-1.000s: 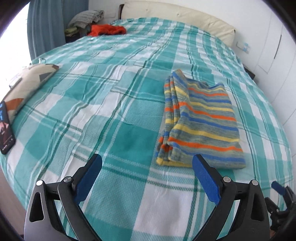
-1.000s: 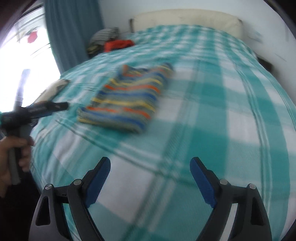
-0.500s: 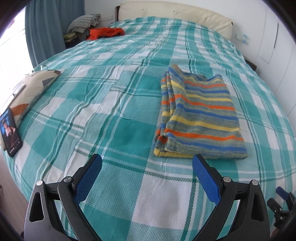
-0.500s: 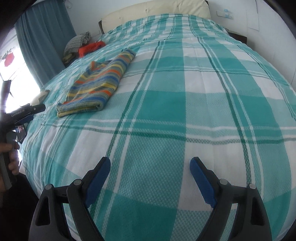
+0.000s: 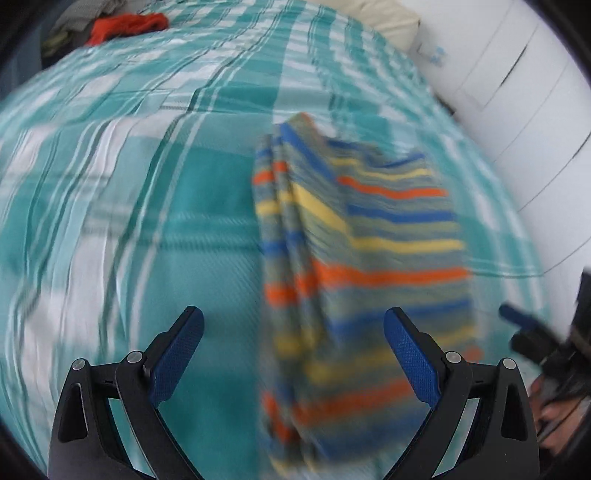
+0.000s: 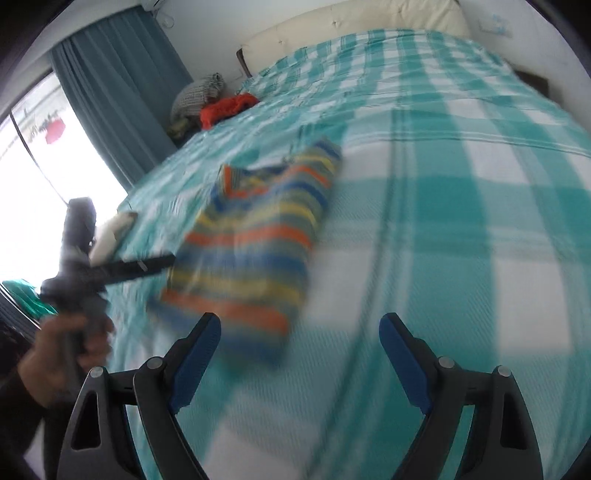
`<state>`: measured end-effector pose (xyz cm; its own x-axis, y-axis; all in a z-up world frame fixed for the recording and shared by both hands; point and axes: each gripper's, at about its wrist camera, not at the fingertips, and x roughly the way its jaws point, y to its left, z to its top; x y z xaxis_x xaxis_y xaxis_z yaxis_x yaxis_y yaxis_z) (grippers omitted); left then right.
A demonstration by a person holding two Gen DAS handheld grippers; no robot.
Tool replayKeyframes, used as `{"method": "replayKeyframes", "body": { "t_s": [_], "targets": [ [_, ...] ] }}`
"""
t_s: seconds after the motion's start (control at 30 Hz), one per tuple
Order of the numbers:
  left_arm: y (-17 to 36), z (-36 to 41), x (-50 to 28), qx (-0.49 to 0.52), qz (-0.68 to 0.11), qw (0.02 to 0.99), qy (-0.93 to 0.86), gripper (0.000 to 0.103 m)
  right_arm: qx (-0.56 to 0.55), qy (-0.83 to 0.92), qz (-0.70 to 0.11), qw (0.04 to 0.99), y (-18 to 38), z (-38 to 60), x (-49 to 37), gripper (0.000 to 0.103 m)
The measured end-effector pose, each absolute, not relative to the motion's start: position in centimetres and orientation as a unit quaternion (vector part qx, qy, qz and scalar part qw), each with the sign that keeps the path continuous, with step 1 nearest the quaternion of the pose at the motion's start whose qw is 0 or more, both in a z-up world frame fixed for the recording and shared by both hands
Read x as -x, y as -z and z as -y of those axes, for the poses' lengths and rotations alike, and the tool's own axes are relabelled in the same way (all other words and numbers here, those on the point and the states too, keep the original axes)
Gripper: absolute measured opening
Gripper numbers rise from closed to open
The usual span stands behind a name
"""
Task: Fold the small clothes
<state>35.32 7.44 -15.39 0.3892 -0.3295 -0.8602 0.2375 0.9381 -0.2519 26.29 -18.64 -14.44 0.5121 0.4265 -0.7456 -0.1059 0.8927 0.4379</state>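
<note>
Between my wide-open, empty left tool (image 5: pixel 293 326) lies the soft striped garment (image 5: pixel 364 258); I'd pinch its layered folded edge.

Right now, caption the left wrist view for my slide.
Open left gripper over a folded multicoloured striped knit garment on a teal-and-white checked bedspread.

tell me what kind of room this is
Most likely a bedroom at home. A bed with a teal checked cover fills both views, with a padded cream headboard at its far end, and teal curtains hang by a bright window. A folded striped garment lies on the cover.
</note>
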Motion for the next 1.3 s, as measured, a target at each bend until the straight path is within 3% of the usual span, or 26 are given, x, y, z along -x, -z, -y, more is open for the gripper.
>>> {"method": "replayKeyframes", "body": {
  "t_s": [0.13, 0.17, 0.2, 0.23, 0.27, 0.3, 0.4, 0.63, 0.73, 0.77, 0.8, 0.83, 0.87, 0.9, 0.97, 1.03, 1.13, 1.3],
  "targets": [
    [16.0, -6.9, -37.4, 0.043, -0.521, 0.83, 0.193, 0.097, -0.216, -0.156, -0.509, 0.819, 18.2, 18.0, -33.7, 0.087],
    [16.1, -6.8, -37.6, 0.046, -0.521, 0.827, 0.205, 0.086, -0.24, -0.159, -0.507, 0.812, 18.8, 17.9, -35.1, 0.086],
    [16.3, -6.5, -37.7, 0.048, -0.523, 0.823, 0.216, 0.062, -0.255, -0.166, -0.502, 0.81, 19.1, 17.6, -36.0, 0.076],
    [16.6, -6.2, -37.8, 0.049, -0.526, 0.819, 0.224, 0.048, -0.266, -0.182, -0.498, 0.805, 19.4, 17.0, -36.7, 0.067],
    [16.8, -6.0, -37.8, 0.055, -0.528, 0.816, 0.229, 0.025, -0.266, -0.2, -0.505, 0.796, 19.8, 15.8, -37.5, 0.048],
    [16.9, -6.0, -37.8, 0.064, -0.528, 0.816, 0.228, 0.021, -0.243, -0.188, -0.512, 0.802, 20.0, 14.7, -37.8, 0.042],
    [15.2, -5.9, -36.9, 0.067, -0.507, 0.833, 0.211, 0.017, -0.143, -0.148, -0.502, 0.84, 18.5, 12.0, -37.5, 0.027],
    [6.9, -4.4, -33.8, 0.049, -0.429, 0.869, 0.24, 0.016, -0.1, -0.149, -0.411, 0.894, 10.3, 12.2, -34.1, 0.024],
    [3.9, -3.0, -33.4, 0.056, -0.408, 0.875, 0.254, 0.021, -0.124, -0.148, -0.38, 0.905, 6.7, 14.5, -33.8, 0.024],
    [3.7, -2.3, -33.5, 0.052, -0.41, 0.876, 0.248, 0.036, -0.128, -0.146, -0.377, 0.906, 6.1, 15.1, -33.8, 0.024],
    [4.2, -1.6, -33.8, 0.044, -0.422, 0.876, 0.231, 0.069, -0.13, -0.143, -0.378, 0.905, 5.8, 15.8, -34.1, 0.026],
    [5.0, -1.3, -33.9, 0.036, -0.431, 0.876, 0.215, 0.084, -0.132, -0.133, -0.389, 0.902, 6.0, 16.9, -34.5, 0.028],
    [6.1, -1.1, -33.7, 0.026, -0.436, 0.877, 0.198, 0.092, -0.135, -0.123, -0.401, 0.898, 6.6, 17.7, -34.8, 0.037],
    [7.6, -1.2, -32.9, 0.015, -0.445, 0.878, 0.179, 0.09, -0.134, -0.106, -0.418, 0.892, 7.5, 18.9, -35.0, 0.058],
    [9.1, -1.8, -30.6, 0.006, -0.457, 0.874, 0.168, 0.09, -0.122, -0.049, -0.449, 0.884, 9.2, 21.6, -33.9, 0.087],
    [9.2, -2.4, -27.6, -0.018, -0.446, 0.881, 0.155, 0.091, -0.118, -0.023, -0.458, 0.881, 10.0, 23.8, -31.4, 0.087],
    [7.8, -2.8, -22.0, -0.066, -0.411, 0.901, 0.125, 0.1, -0.071, -0.001, -0.477, 0.876, 10.9, 25.7, -25.8, 0.095],
    [3.4, -2.0, -15.8, -0.14, -0.336, 0.931, 0.017, 0.102, -0.035, 0.002, -0.497, 0.867, 10.7, 26.0, -18.5, 0.095]
  ]
}}
